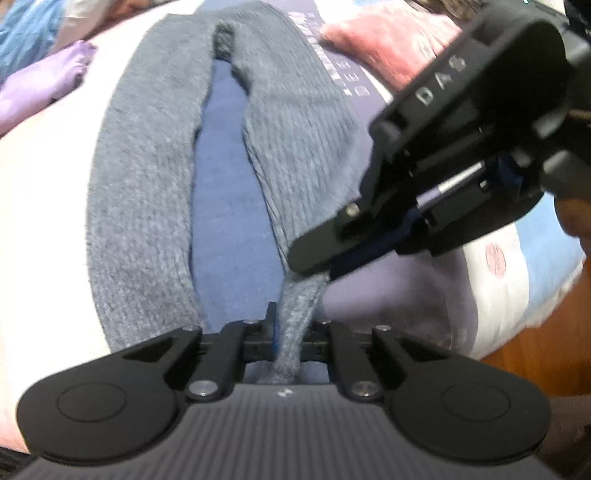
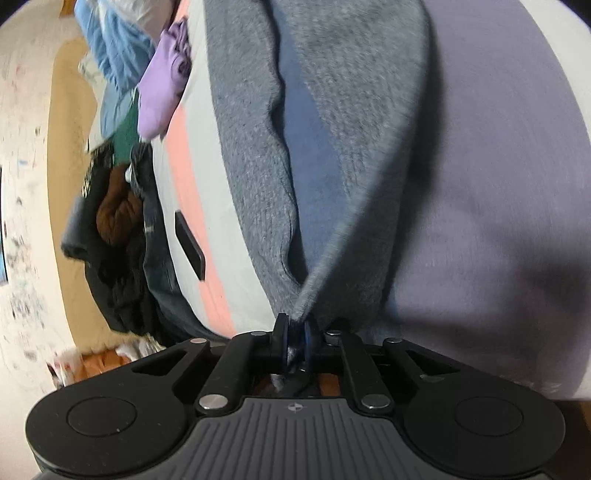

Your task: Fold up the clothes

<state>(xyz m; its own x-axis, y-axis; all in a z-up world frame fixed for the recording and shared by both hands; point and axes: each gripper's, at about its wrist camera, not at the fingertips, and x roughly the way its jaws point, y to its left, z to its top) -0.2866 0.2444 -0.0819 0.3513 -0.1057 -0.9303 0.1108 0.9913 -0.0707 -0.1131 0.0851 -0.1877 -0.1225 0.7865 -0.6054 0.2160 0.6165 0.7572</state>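
lying off to the left, a lilac garment (image 1: 44, 88) and a blue one (image 1: 26, 33) sit bunched at the far edge of the bed (image 1: 44, 206), apparently parked there so the middle stays free for folding. next across, the grey knit garment (image 1: 147, 177) is spread flat on the bed cover, its two long halves running away from the cameras with a strip of blue fabric (image 1: 229, 206) showing between them; it looks laid out lengthwise so one edge can be carried over the other. at the near end of that right half, the left hand-held gripper (image 1: 291, 332) is closed on a narrow tab of the knit, the cloth pinched between its pads and drawn into a taut band. just to the right and slightly beyond, the right hand-held gripper (image 1: 314, 266) is clamped on the same edge, and its own camera shows the knit gathered to a point between the pads (image 2: 295, 343). two grips close together on one hem probably serve to keep that corner straight while it is lifted. further right lie a pink cushion (image 1: 384, 48) and pale lavender sheet (image 1: 388, 295), then wooden floor (image 1: 535, 350).
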